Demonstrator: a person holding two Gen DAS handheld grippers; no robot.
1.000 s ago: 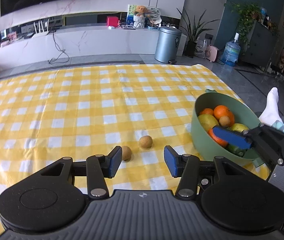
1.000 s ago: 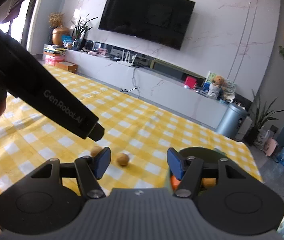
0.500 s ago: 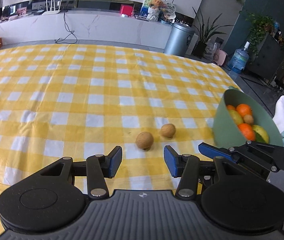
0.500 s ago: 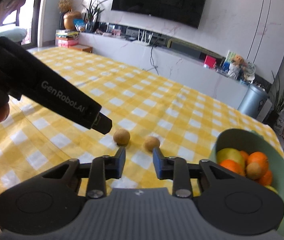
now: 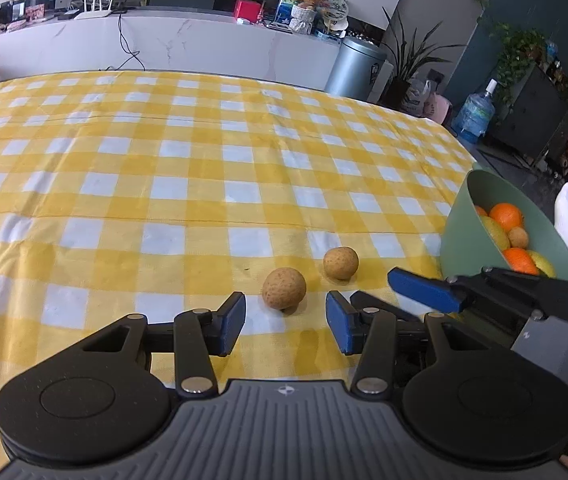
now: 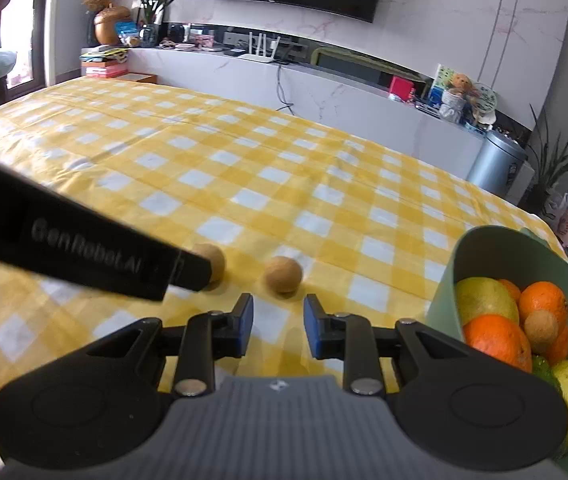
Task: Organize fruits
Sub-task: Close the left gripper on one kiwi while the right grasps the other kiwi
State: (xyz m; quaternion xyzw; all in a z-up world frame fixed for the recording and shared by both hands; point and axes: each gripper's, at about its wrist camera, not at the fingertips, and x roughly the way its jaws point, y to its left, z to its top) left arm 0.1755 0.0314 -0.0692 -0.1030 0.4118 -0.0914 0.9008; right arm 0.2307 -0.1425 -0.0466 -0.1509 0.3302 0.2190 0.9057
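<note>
The left tongs [image 5: 284, 322] hang low over the near edge of the surface [image 5: 188, 168], which wears a yellow-and-white checked cloth. Their blue pads are spread and drawing inward, with nothing pressed between them; the nearer small round brown fruit [image 5: 284, 288] lies on the cloth just beyond the gap, untouched. The right tongs [image 6: 278, 330] have their blue pads drawn in as near together as they go, a narrow gap left between them and nothing in it. The second small round brown fruit [image 6: 283, 274] sits on the cloth just past their tips. The two brown fruits lie side by side, close but apart, toward the near right part of the surface. Near the right edge stands a pale green bowl [image 6: 480, 252] with tall walls, holding oranges [image 6: 544, 302], yellow lemons [image 6: 484, 298] and one more small brown fruit [image 6: 541, 328]. In the left view the right tongs reach in beside the bowl.
</note>
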